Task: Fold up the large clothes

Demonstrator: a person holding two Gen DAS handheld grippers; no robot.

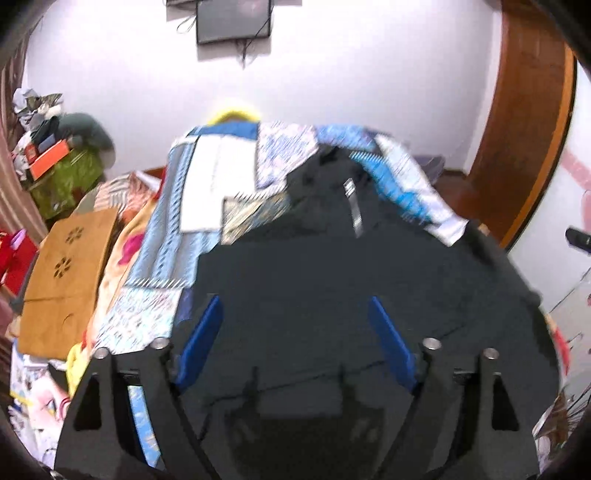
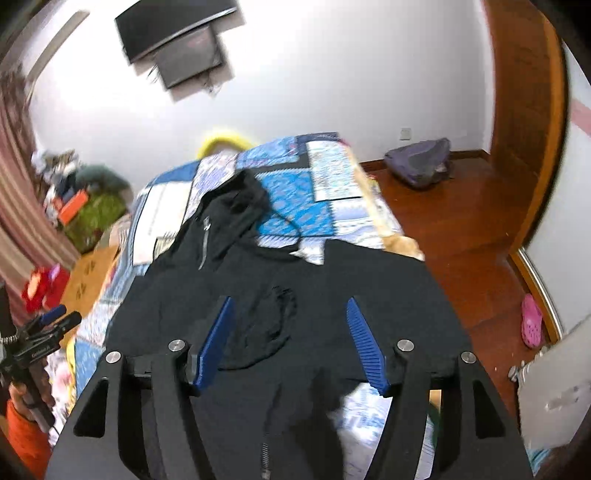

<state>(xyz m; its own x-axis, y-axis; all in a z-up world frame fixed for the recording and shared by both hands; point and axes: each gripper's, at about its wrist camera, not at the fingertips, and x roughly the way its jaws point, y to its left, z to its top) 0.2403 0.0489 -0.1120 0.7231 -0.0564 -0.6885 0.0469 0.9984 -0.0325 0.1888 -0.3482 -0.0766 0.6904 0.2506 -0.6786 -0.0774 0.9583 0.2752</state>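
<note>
Clearly soft goods: a black hooded jacket lies spread over the patchwork quilt, filling the centre and lower half of both wrist views. Hood bunched toward upper centre; a pale zip strip runs down below it. In the right wrist view, one sleeve cuff is laid on the body, centre frame, and a drawcord trails across the quilt right of the hood.

Handling, as judged: limp, light to middling weight, matte fabric with decent grip, nothing fragile. It will sag and drag when lifted from one point, so a two-point hold is wanted. Best holds look like hem corners or shoulder seams, where the layers are thick enough to pinch; avoid the cord and the zip pull.

Left gripper: blue pads apart, nothing between them, cloth visible beneath. Right gripper: pads also apart, empty, above the cuff. Neither is seen touching the fabric. In the right wrist view the left gripper shows again at the left edge, in a hand with an orange sleeve.

Around: brown cardboard sheet left of the bed, wall screen at top, grey bag on the wooden floor upper right, pink clog at right. Frames are motion-blurred.
</note>
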